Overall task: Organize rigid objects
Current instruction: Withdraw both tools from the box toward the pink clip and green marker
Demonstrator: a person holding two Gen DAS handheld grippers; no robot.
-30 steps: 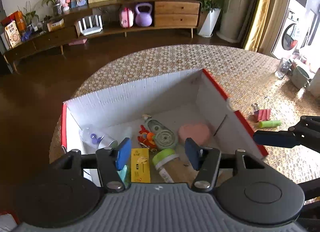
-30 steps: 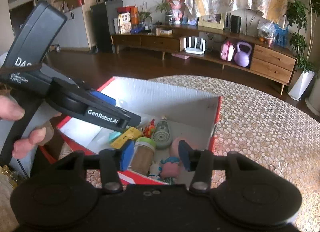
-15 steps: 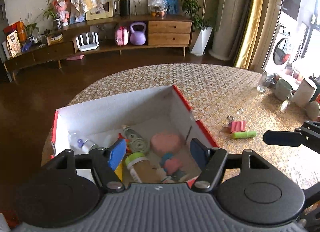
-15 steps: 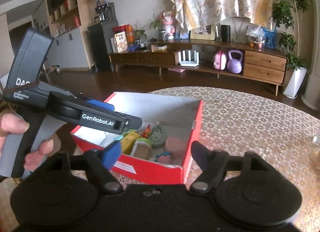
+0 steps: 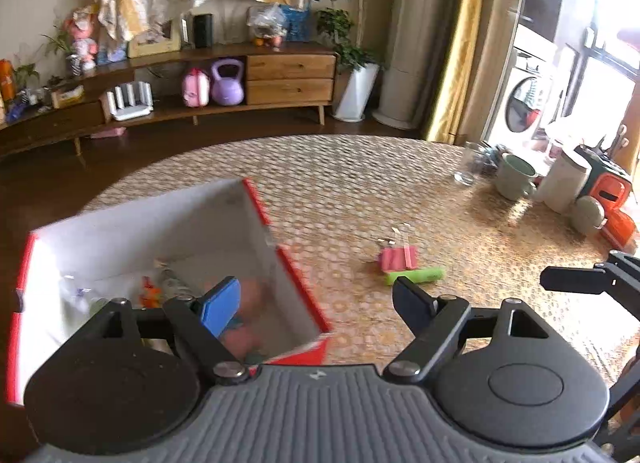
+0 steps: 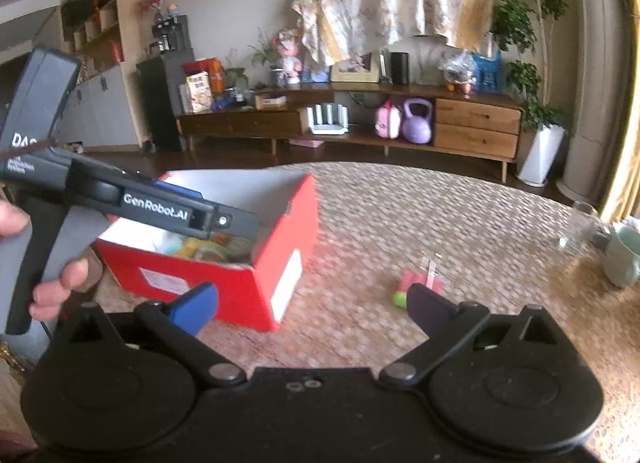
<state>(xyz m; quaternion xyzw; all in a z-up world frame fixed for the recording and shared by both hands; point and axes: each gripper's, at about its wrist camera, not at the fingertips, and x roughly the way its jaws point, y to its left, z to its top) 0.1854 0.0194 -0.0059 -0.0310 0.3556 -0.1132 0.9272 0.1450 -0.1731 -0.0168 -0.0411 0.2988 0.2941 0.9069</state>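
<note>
I see the round table (image 5: 360,183) with its woven cover carrying everything in reach. On its left part stands the red box (image 6: 240,287), white inside, holding a blurred mix of small items (a pink lump (image 5: 252,291) and an orange toy (image 5: 150,295) are all I can make out). To the right of the box, well apart from it, the green cylinder (image 5: 416,276) lies flat on the cover, touching or just beside the pink binder clip (image 5: 398,257) behind it. Further right along the table edge stand a green mug (image 5: 514,177) and a clear glass (image 5: 470,167). My left gripper (image 5: 316,299) hangs over the box's right wall, fingers spread wide, nothing between them. My right gripper (image 6: 310,303) is likewise spread and empty, low over the cover between box and cylinder
</note>
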